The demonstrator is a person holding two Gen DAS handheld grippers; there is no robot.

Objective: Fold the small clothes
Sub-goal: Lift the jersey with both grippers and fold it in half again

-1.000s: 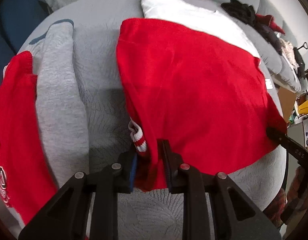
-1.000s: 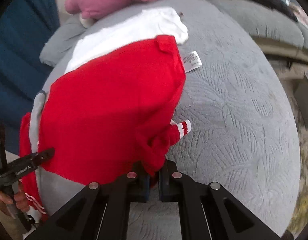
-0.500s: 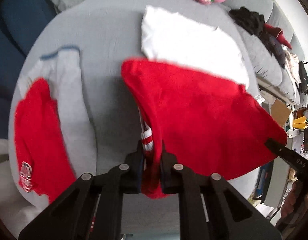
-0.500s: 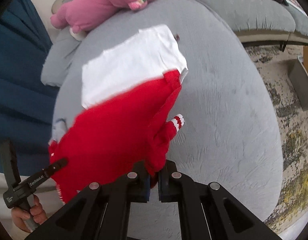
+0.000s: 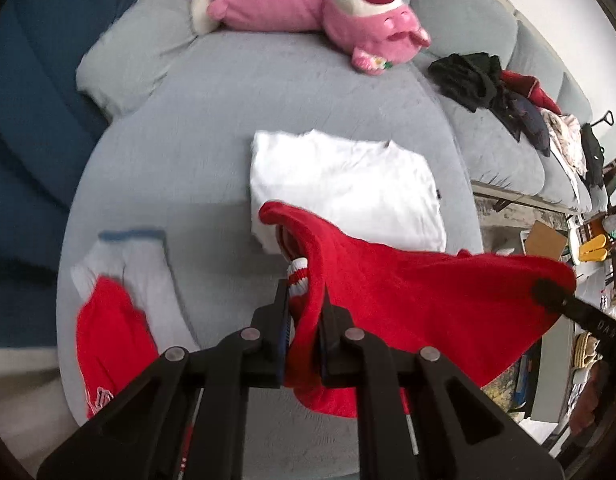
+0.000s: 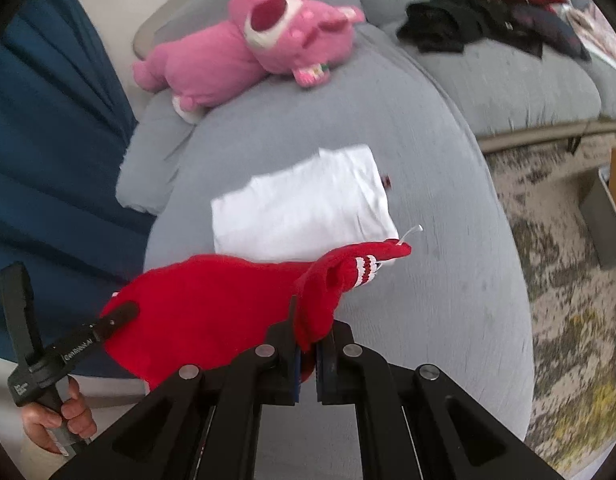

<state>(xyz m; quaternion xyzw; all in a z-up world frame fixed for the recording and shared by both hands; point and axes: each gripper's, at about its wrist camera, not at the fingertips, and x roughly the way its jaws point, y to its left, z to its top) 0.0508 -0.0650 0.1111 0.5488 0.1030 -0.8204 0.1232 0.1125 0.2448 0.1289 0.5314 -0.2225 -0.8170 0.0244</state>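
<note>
A red knit sweater (image 5: 419, 300) with white-striped cuffs hangs in the air between both grippers, above the grey sofa seat (image 5: 212, 120). My left gripper (image 5: 304, 312) is shut on one folded edge of it, a striped cuff (image 5: 298, 276) bunched between the fingers. My right gripper (image 6: 306, 344) is shut on the other edge of the red sweater (image 6: 212, 304), its cuff (image 6: 365, 266) sticking out ahead. A folded white garment (image 5: 343, 192) lies flat on the seat beyond, also the white garment (image 6: 304, 208) in the right view.
A pink plush toy (image 5: 308, 4) lies at the back of the seat. A grey and red folded garment (image 5: 120, 300) sits at the left. Dark clothes (image 5: 483, 80) are heaped on the far cushions. A rug (image 6: 563, 280) covers the floor to the right.
Both grippers have risen and pulled back, lifting the red sweater off the seat; it now hangs clear of the white garment, which is fully uncovered.
</note>
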